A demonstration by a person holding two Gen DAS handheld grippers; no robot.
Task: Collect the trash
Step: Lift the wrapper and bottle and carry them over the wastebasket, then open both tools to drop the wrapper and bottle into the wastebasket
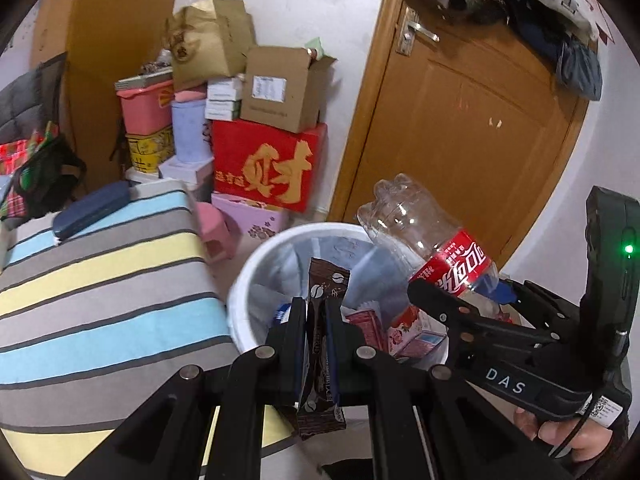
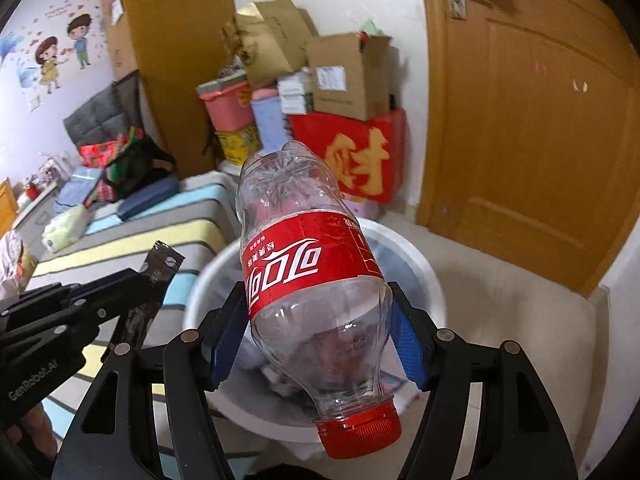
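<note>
On my left lies the bed [image 1: 100, 264], striped, its edge just beside the bin [image 1: 256, 272]; that is why the bin stands where it does, within reach of anything I lift off the cover.

My left gripper [image 1: 316, 320] is clenched on a brown wrapper [image 1: 322, 344]. The fingers [image 1: 294, 332] pinch it flat along its length, so the thin packet stands stiff between them with one end poking out over the bin's open mouth. I judge that is on purpose: when I let go, it should fall straight in.

In the bin there is already a liner and some cartons [image 1: 404, 328], pink and red, so the collecting is well along.

Further right, my right gripper [image 2: 316, 340] holds an empty bottle [image 2: 308, 276]. The blue pads [image 2: 226, 344] press its clear shoulder just below the red label, the widest grip these fingers seem to allow. The red cap [image 2: 358, 430] points back toward me and down, the base tilts up and away over the bin [image 2: 432, 276]. Holding near the neck end keeps the long body out over the opening.

Both pieces hang above the rim, neither touching it. Next I would open each pair in turn; the light bottle could bounce off the cartons and out.
</note>
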